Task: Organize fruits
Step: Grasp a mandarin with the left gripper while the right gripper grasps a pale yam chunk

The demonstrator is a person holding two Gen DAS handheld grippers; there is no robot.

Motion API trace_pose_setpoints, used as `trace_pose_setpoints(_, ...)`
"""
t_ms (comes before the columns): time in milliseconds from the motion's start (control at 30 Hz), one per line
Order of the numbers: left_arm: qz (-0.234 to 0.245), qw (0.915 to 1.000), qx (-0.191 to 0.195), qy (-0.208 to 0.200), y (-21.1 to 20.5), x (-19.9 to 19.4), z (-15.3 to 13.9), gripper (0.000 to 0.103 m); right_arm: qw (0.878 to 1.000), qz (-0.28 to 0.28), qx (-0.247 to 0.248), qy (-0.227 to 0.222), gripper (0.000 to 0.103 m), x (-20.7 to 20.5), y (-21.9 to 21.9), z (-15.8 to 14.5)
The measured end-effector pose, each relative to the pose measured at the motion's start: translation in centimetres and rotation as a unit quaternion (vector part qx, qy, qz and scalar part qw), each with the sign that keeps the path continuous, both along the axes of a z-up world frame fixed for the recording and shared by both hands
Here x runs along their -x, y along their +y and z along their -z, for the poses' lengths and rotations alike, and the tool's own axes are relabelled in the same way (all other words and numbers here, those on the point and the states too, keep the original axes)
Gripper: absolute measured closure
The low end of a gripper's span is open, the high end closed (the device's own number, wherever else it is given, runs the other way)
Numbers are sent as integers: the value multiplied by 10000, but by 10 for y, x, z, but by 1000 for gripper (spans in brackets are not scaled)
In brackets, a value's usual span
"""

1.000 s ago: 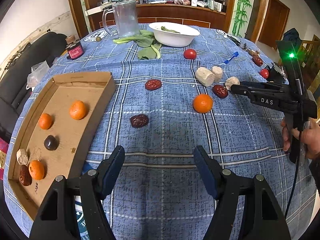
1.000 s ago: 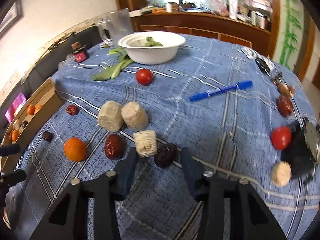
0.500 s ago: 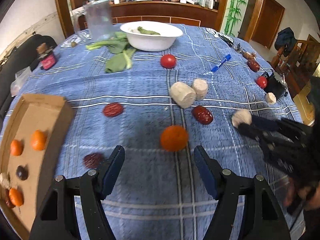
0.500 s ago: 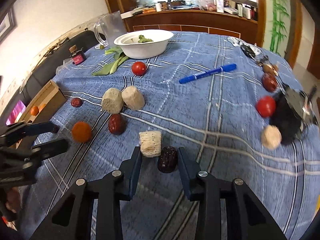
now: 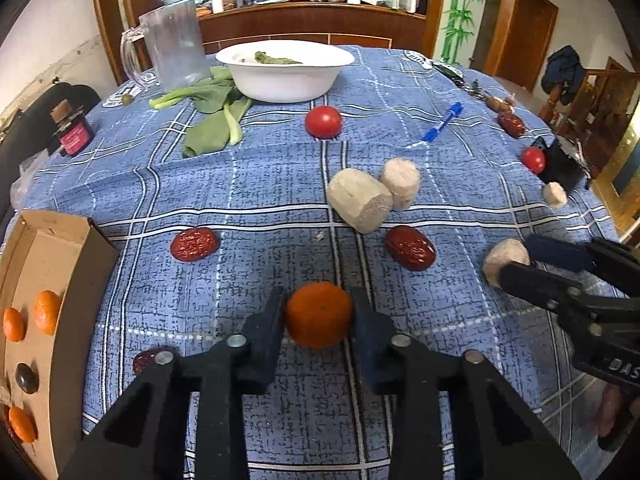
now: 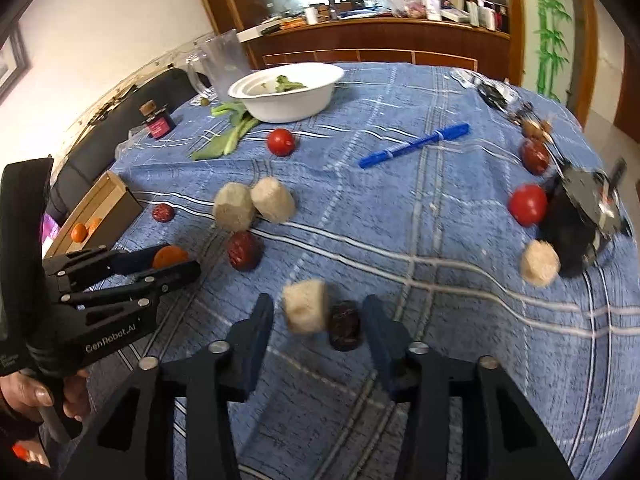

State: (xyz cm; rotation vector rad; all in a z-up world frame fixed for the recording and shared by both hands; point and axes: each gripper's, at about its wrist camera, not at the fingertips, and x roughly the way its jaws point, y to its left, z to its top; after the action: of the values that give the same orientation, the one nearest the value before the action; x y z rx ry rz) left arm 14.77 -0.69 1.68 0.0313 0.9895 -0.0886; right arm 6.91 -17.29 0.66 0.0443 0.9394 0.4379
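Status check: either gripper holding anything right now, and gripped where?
Left gripper is shut on the orange, pads on its opposite sides. Right gripper holds nothing; jaws just opening around a beige chunk and dark date.

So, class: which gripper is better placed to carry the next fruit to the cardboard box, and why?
Left. The left gripper is already shut on the orange, with the box on its side; the right gripper is open.
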Motion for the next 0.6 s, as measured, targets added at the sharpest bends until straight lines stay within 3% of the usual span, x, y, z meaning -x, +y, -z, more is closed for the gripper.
trace_pose_setpoints(100, 73, 9999, 73, 5, 3, 3, 0, 73, 9996, -149, 240, 17, 51, -6, 12, 0)
trace_pose_setpoints(233, 135, 9998, 176, 10, 8, 6, -1, 73, 9951, -312, 910, -245, 51, -5, 25, -2)
trace_pose_setpoints(433, 145, 9997, 207, 12, 13, 10, -1, 73, 9977, -379, 485, -285, 51, -10, 24, -14)
trace_pose_setpoints(600, 69, 9993, 364, 49, 26, 19, -3, 73, 9971, -514, 549, -81, 51, -24, 40, -3)
